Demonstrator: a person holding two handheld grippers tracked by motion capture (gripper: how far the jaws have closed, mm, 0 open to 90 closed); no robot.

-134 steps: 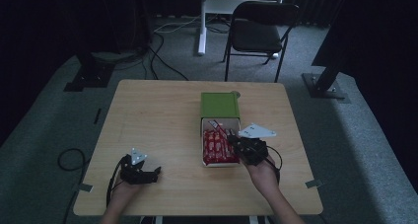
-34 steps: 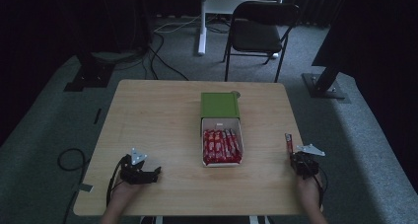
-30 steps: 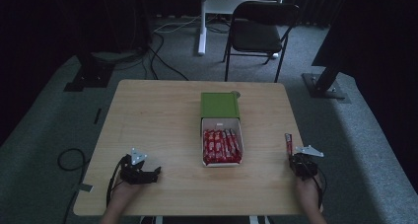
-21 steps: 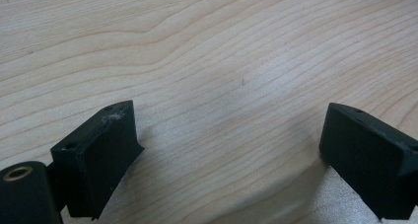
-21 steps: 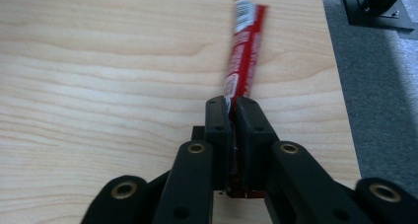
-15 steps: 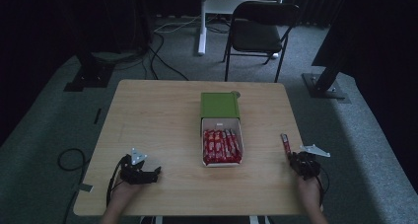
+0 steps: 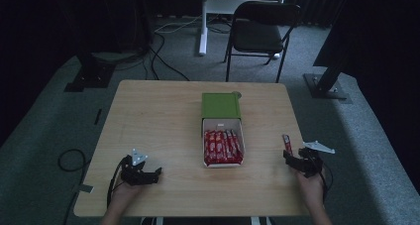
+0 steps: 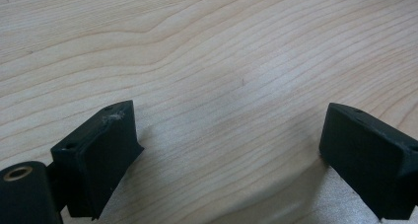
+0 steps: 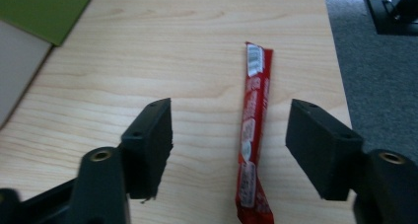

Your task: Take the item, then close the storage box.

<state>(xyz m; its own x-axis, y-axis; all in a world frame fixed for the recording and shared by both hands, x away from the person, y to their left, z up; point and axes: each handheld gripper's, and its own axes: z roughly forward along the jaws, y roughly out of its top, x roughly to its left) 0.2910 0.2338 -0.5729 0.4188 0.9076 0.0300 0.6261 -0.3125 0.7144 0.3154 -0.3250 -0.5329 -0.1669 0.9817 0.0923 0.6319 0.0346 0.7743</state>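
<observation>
A red stick packet (image 7: 286, 142) lies flat on the wooden table (image 7: 158, 116) close to its right edge. My right gripper (image 7: 291, 158) sits just behind it, open. In the right gripper view the packet (image 9: 254, 130) lies between the jaws of the right gripper (image 9: 231, 110), which have just been opening, and neither pad touches it. At the table's middle an open white box (image 7: 223, 126) holds several more red packets (image 7: 223, 148), with its green sleeve (image 7: 220, 105) at the far end. My left gripper (image 7: 154, 174) rests open at the front left, and bare wood shows between the jaws of the left gripper (image 8: 231, 110).
The table's right edge (image 9: 340, 86) runs right beside the packet, with grey carpet (image 9: 384, 86) below. A black folding chair (image 7: 262, 22) and a white stand (image 7: 203, 17) are beyond the table. Black stand bases (image 7: 327, 86) sit on the floor at either side.
The right gripper carried a red packet from the box to the right edge. It has lowered the packet flat onto the table and let it go, jaws now apart. The left gripper has not moved.
</observation>
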